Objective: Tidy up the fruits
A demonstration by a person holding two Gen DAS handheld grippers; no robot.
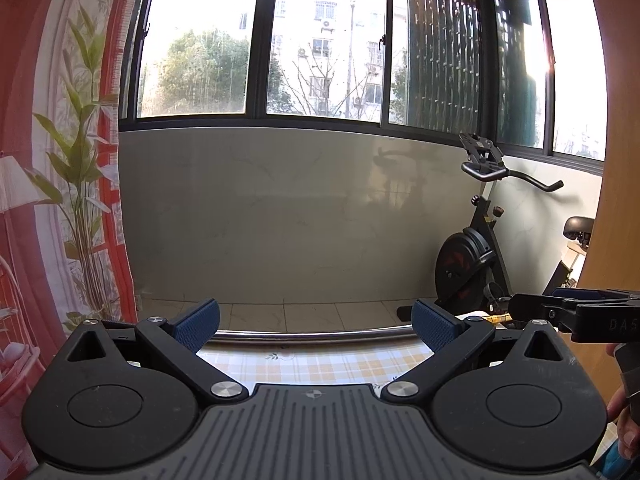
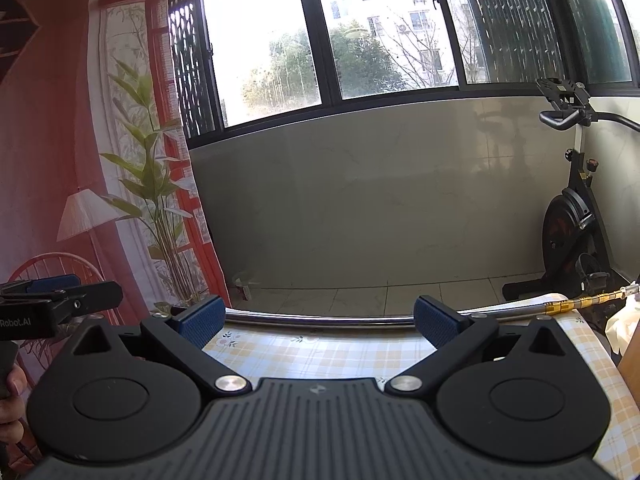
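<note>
I hold both tools level, side by side, above the near part of the table (image 2: 320, 352), which has a yellow checked cloth on it. My left gripper (image 1: 316, 322) has its two blue pads wide apart and there is nothing between them. My right gripper (image 2: 320, 318) is the same: spread fully, empty. I think I keep them like this because it is a neutral waiting pose, ready to reach for something.

The fruits are not visible in either view. Both cameras look forward over the table edge to the window (image 1: 316, 40) and the grey wall under it, so the fruits are probably lower or nearer to me, under the field of view. I cannot say where exactly.

What I do see is a metal rail (image 1: 312, 336) along the far side of the table, a gold-coloured hose (image 2: 576, 304) lying to the right on the cloth, an exercise bike (image 1: 480, 248) in the corner, and a printed curtain (image 1: 60, 160) with plants on the left.

In my judgement the sorting is not begun yet. The next move needs me to tilt the tools down, to find the fruits first.
</note>
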